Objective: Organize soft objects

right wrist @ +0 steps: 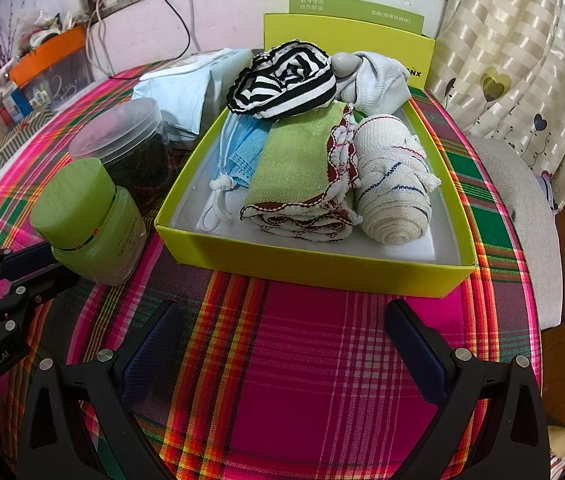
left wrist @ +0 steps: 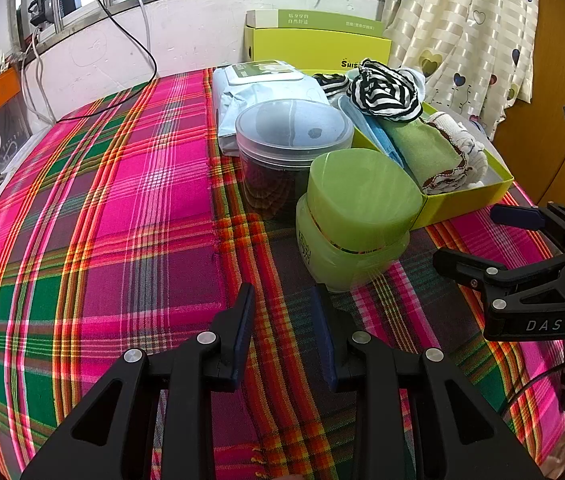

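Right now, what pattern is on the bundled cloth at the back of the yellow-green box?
Black and white stripes on the bundled cloth; the right wrist view shows it best.

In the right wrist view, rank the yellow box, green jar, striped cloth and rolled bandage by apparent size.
1. yellow box
2. striped cloth
3. green jar and rolled bandage look alike; the jar sits nearer the camera, so I won't rank them.
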